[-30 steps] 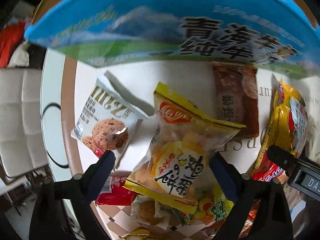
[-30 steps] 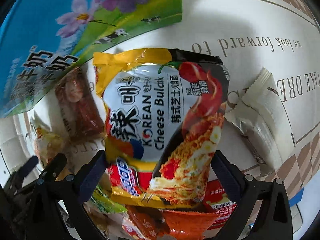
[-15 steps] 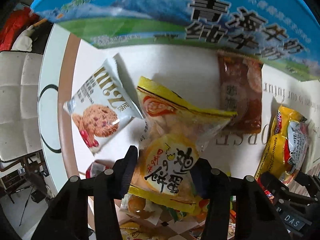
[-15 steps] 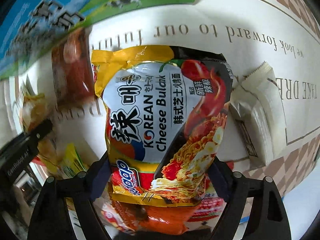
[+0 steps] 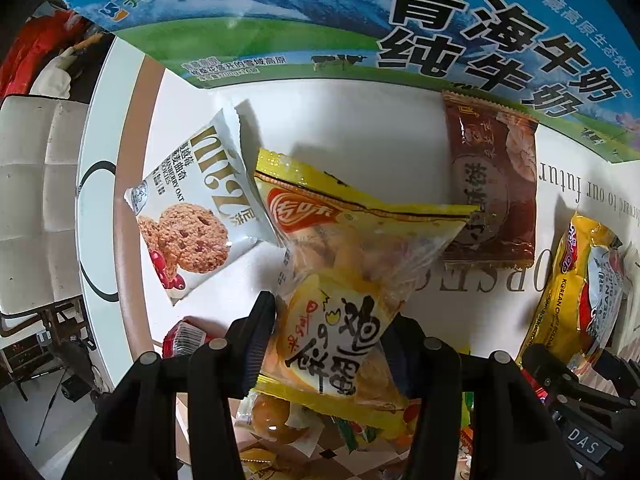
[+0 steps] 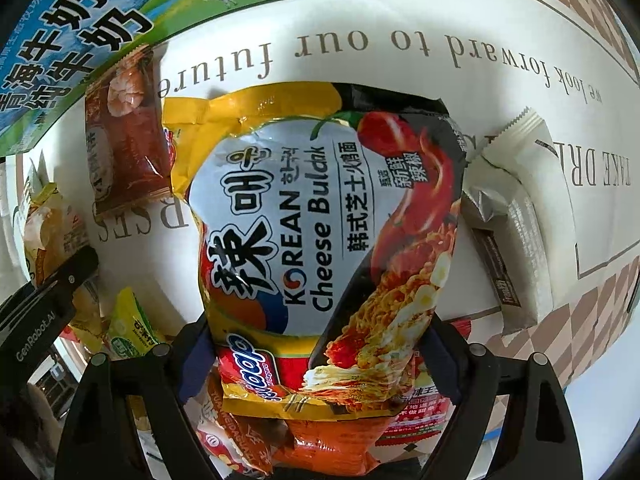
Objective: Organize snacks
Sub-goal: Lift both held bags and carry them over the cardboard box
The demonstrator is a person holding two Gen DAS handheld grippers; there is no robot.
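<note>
My left gripper [image 5: 332, 344] is shut on a yellow cracker bag [image 5: 344, 280] and holds it lifted off the white mat. My right gripper [image 6: 320, 352] is shut on the Korean Cheese Buldak noodle packet [image 6: 320, 240], squeezing its lower end. The noodle packet also shows in the left wrist view [image 5: 580, 288] at the right, and the cracker bag shows in the right wrist view [image 6: 52, 220] at the left. A blue and green milk carton box [image 5: 360, 20] stands at the back, also in the right wrist view [image 6: 80, 32].
A white oat cookie packet [image 5: 192, 216] lies left, a brown shrimp snack packet [image 5: 492, 184] near the box. A white wrapper [image 6: 512, 208] lies right of the noodles. Several small snacks [image 5: 280, 412] lie piled under the grippers. The table edge [image 5: 100, 160] and a chair are at left.
Both grippers closed from open onto their packets. The left one squeezed the cracker bag and lifted it; the right one closed on the noodle packet. Both views moved nearer the box.
</note>
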